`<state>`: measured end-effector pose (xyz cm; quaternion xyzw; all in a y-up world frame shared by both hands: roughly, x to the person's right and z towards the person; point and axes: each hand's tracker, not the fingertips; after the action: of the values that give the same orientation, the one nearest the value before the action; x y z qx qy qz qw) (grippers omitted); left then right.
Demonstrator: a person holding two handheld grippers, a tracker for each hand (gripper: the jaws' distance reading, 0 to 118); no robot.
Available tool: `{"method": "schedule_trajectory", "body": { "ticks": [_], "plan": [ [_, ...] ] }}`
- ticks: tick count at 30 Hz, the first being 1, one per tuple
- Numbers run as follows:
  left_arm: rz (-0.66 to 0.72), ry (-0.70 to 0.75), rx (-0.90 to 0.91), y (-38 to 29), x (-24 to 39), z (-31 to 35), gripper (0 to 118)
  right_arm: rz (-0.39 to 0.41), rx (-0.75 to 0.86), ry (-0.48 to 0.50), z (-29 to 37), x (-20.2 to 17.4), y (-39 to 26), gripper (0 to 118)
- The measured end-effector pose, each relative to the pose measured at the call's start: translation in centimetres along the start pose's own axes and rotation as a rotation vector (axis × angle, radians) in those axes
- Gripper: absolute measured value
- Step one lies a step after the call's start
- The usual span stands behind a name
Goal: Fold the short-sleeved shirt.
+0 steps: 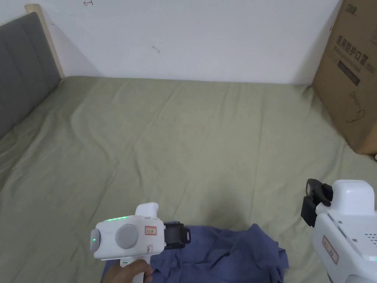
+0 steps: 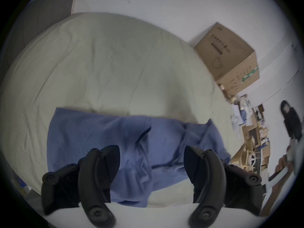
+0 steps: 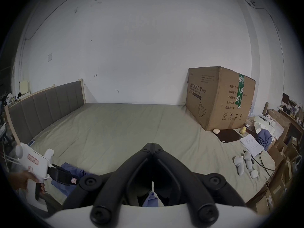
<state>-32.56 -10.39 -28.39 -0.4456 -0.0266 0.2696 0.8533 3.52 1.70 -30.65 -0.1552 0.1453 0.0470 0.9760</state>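
Partly cut off below, crumpled blue shirt point(image 1: 228, 254) under left gripper point(image 2: 151, 162).

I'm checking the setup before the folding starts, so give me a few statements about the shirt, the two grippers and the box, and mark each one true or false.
1. The blue shirt lies crumpled on the green bedsheet. True.
2. The left gripper has its jaws clamped on the shirt. False: its jaws stand wide apart above the cloth.
3. The right gripper has its jaws closed. True; they meet at the tips with nothing between them.
4. The cardboard box sits beside the grey headboard. False: it stands at the opposite end of the bed.
5. The shirt is neatly folded. False: it is rumpled.
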Motion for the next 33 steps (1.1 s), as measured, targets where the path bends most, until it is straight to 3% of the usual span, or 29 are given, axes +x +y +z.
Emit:
{"method": "schedule_trajectory", "body": {
  "ticks": [4,11,12,13,14,15,20,26,33],
  "plan": [
    [-0.035,0.02,0.116,1.0,-0.1,4.1,83,-0.015,0.015,0.016,0.2,-0.8,0.3,0],
    [-0.098,0.198,0.341,1.6,-2.7,8.9,78,-0.014,0.036,0.043,0.4,-1.6,0.7,0],
    [-0.1,0.22,0.356,1.5,-3.1,9.1,70,-0.014,0.036,0.044,0.4,-1.7,0.7,0],
    [-0.109,0.237,0.369,1.2,-3.5,8.9,51,-0.013,0.035,0.044,0.4,-1.7,0.6,0],
    [-0.117,0.245,0.385,1.0,-3.9,8.7,14,-0.012,0.034,0.044,0.4,-1.7,0.6,0],
    [-0.114,0.233,0.387,0.6,-4.3,8.3,0,-0.012,0.031,0.043,0.3,-1.7,0.5,0],
    [-0.089,0.212,0.267,-0.9,-4.9,5.1,0,-0.013,0.014,0.034,0.3,-1.1,0.1,0],
    [-0.202,0.207,0.145,-3.9,-3.4,-0.6,0,-0.018,-0.005,0.009,0.1,0.2,-0.3,0],
    [-0.181,0.19,0.052,-6.7,-1.3,-6.2,0,-0.028,-0.028,-0.013,-0.3,1.3,-1.0,0]
  ]
}}
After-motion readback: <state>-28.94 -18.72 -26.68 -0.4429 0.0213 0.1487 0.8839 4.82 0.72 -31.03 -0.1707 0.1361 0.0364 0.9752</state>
